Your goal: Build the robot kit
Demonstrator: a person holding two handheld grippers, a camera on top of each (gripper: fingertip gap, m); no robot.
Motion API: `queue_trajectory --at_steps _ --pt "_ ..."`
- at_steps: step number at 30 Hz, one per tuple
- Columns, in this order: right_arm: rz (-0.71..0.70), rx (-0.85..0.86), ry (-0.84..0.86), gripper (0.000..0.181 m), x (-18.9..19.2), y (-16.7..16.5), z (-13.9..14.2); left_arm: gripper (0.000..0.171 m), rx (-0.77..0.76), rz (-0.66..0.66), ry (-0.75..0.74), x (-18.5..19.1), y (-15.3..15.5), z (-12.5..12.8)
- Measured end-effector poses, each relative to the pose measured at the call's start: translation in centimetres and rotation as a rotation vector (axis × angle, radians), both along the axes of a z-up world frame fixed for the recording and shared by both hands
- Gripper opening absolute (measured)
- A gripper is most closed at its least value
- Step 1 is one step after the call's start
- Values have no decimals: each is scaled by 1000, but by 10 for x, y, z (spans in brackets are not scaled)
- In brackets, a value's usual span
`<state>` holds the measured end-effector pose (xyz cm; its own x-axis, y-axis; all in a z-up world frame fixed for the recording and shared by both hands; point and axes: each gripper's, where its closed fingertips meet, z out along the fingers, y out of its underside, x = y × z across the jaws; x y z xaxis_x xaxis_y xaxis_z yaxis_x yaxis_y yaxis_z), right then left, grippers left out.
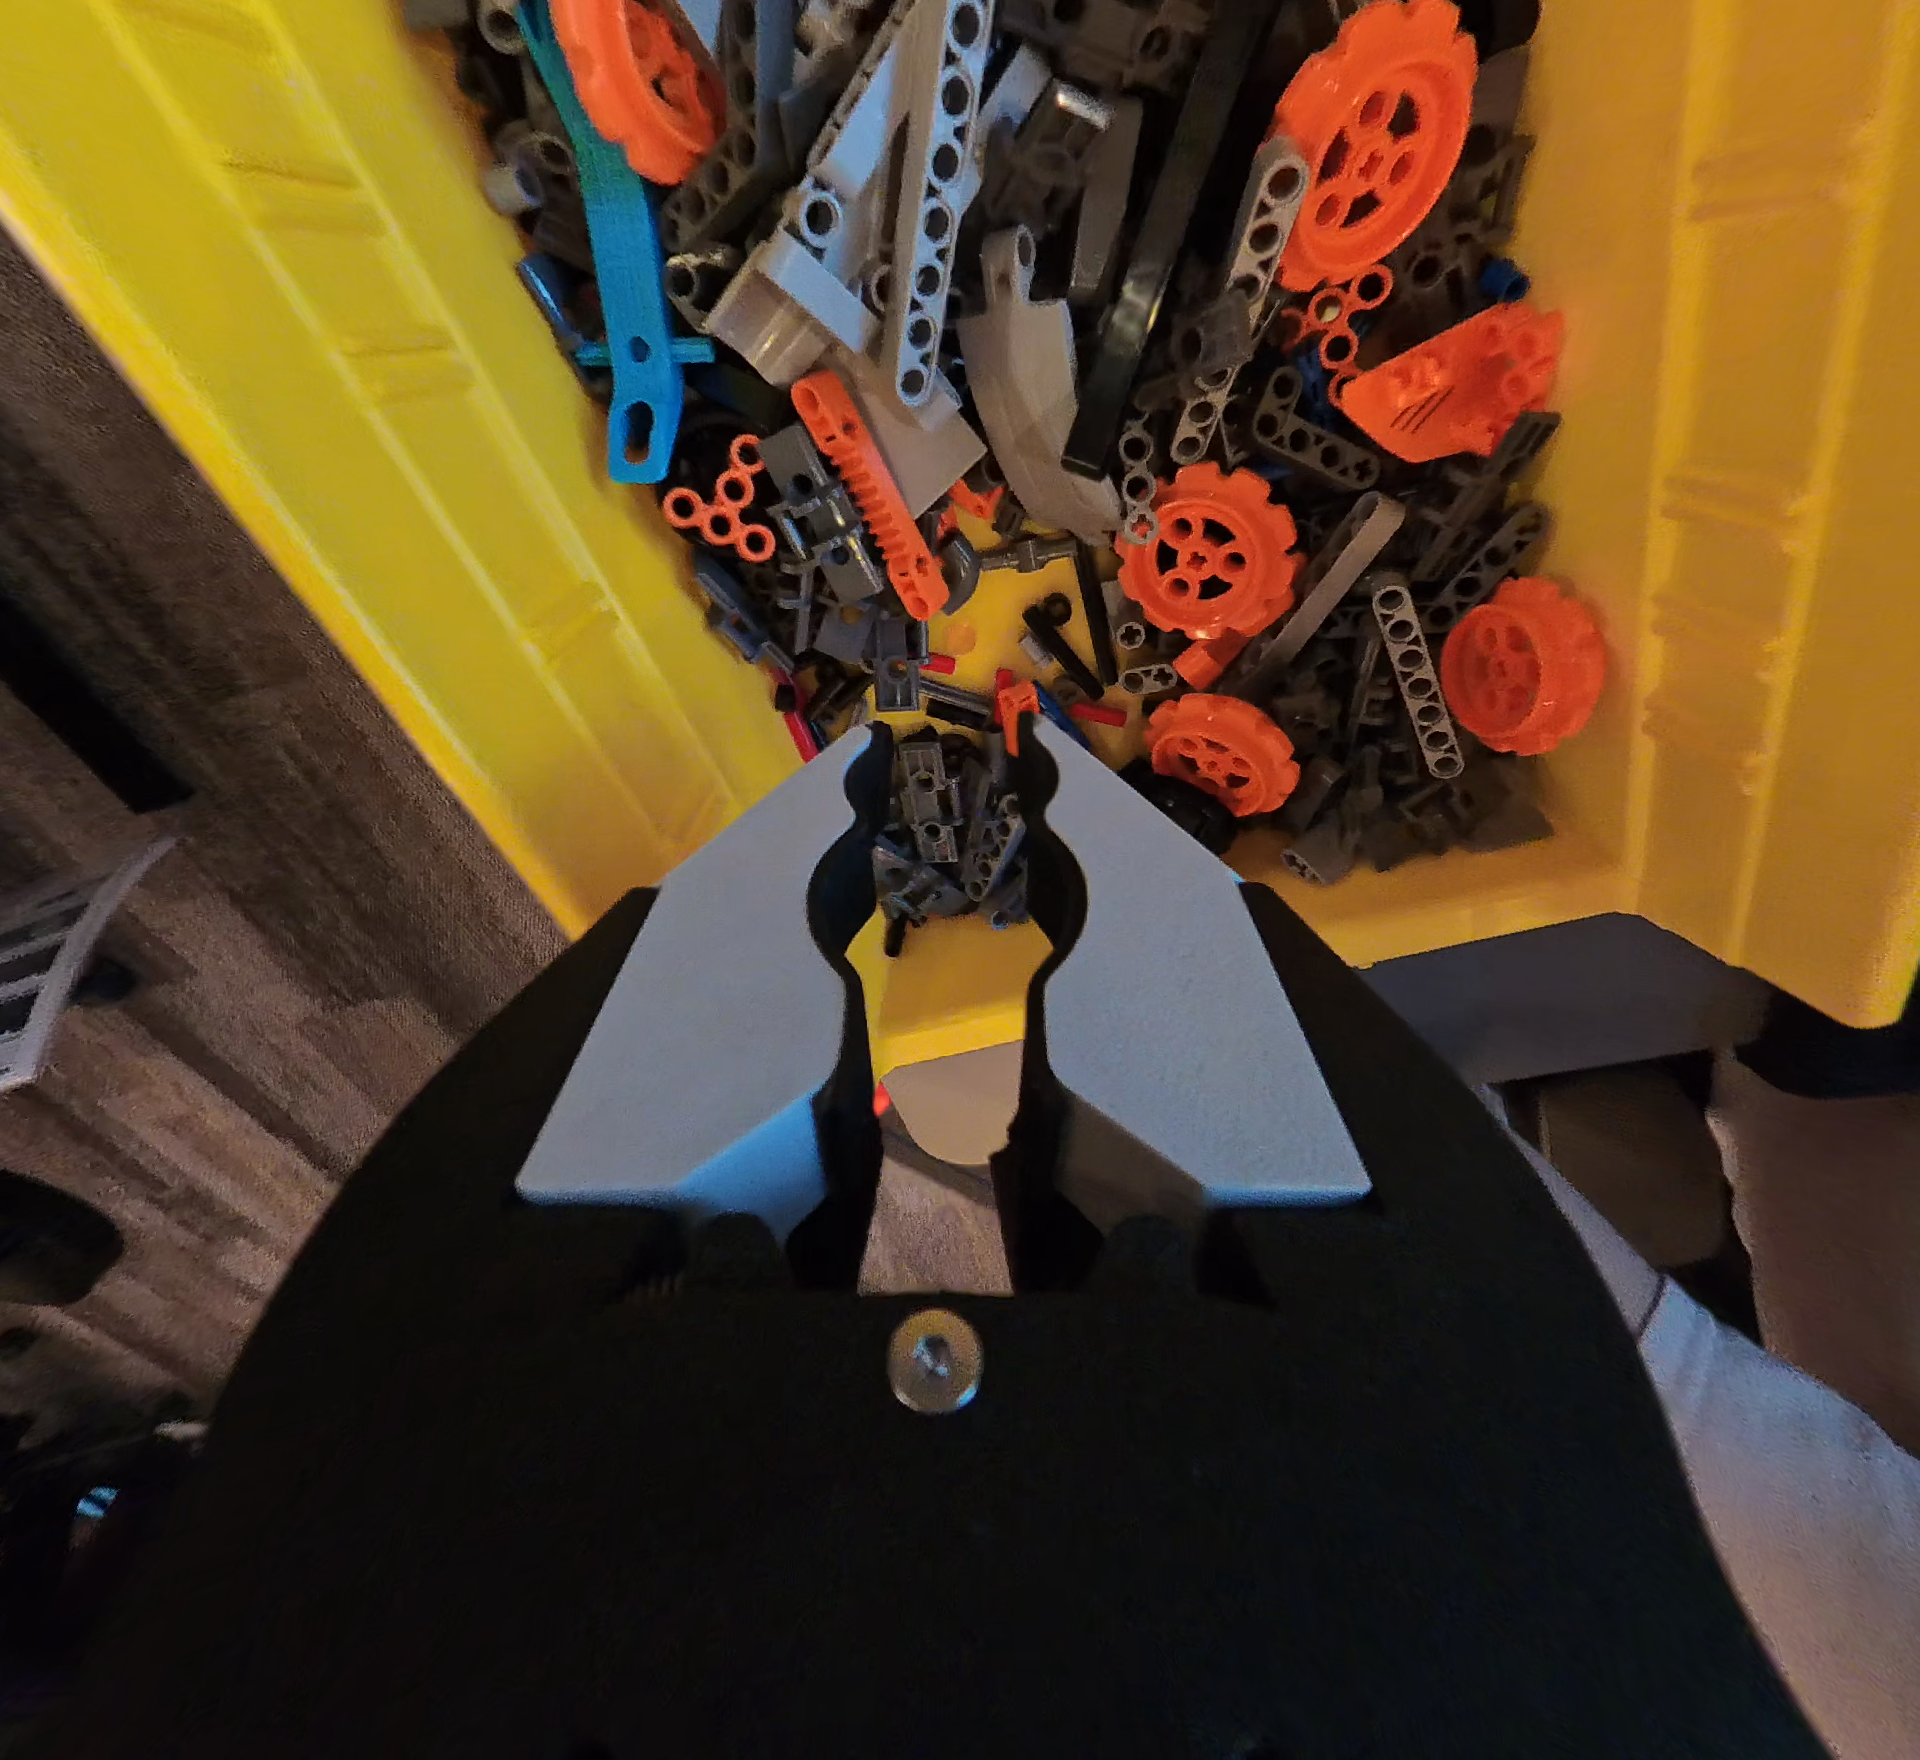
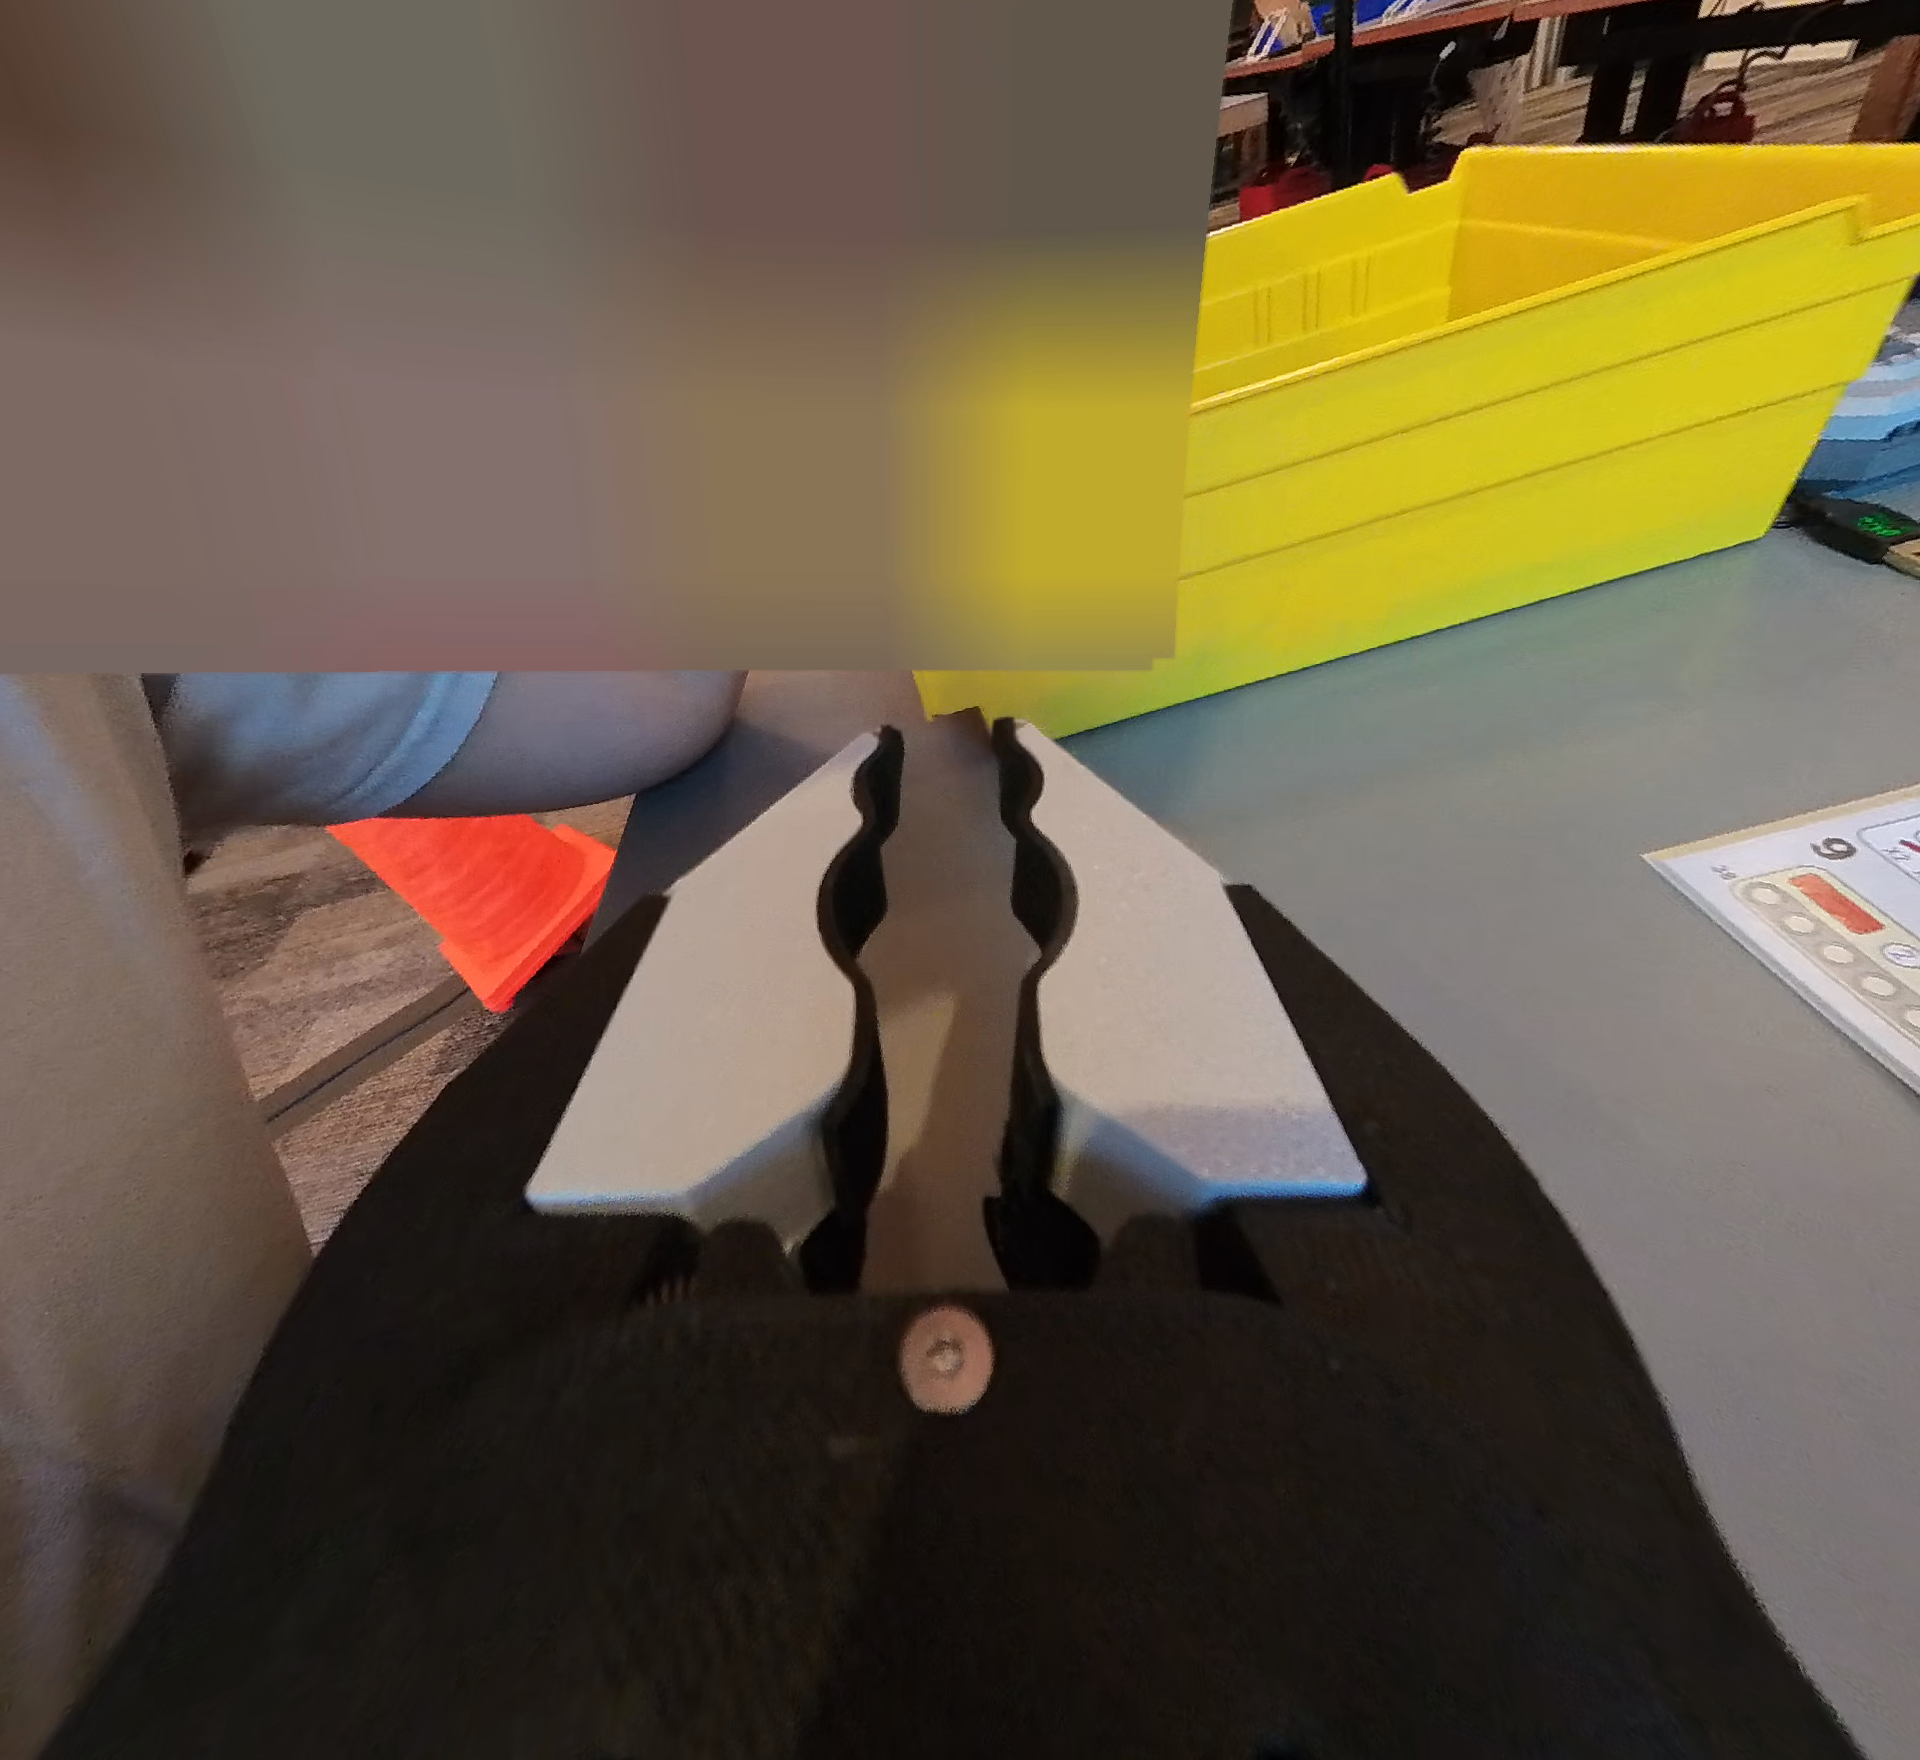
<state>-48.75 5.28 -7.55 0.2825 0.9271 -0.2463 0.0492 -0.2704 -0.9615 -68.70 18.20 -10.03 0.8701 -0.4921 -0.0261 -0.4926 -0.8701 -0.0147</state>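
My left gripper [image 1: 951, 734] is open with a narrow gap and empty. It hangs over the near end of a yellow bin [image 1: 312, 360] full of construction-toy parts. Several orange toothed wheels [image 1: 1205, 552], grey holed beams [image 1: 935, 152], an orange toothed rack [image 1: 873, 495] and a teal strap [image 1: 623, 287] lie in the pile. A small orange connector [image 1: 1016, 704] lies right at the right fingertip, and small dark grey pieces [image 1: 935, 827] show between the fingers. My right gripper [image 2: 945, 734] is open with a narrow gap, empty, low over a grey table [image 2: 1455, 879] and beside the yellow bin [image 2: 1455, 463].
A printed instruction sheet [image 2: 1818, 921] lies on the table at the right. A person's arm [image 2: 582, 734] is just ahead of the right gripper. An orange cone-like object [image 2: 478, 889] sits on the carpeted floor [image 1: 260, 879]. Tables and people stand far behind. Tip to tip, the grippers are about 25 centimeters apart. My right tips are about 30 centimeters from the teal strap [image 1: 623, 287], my left tips only 9 centimeters.
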Motion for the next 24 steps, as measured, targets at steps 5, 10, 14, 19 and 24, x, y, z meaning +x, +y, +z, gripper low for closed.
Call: queue_trajectory --at_steps 5,10,14,19,24 --pt "6 0 -9 17 3 -1 -1 22 -57 -73 -9 19 -1 -9" --pt "11 -25 -7 17 2 0 -5 21 -70 -118 53 30 -4 -11" --pt "52 16 -18 17 -4 -8 -4 18 -34 -128 93 36 -1 -6" --pt "136 -20 37 15 -13 -22 0 19 2 -126 169 37 2 -3" --pt "177 -163 44 12 -15 -28 -5 19 24 -45 237 32 3 0"
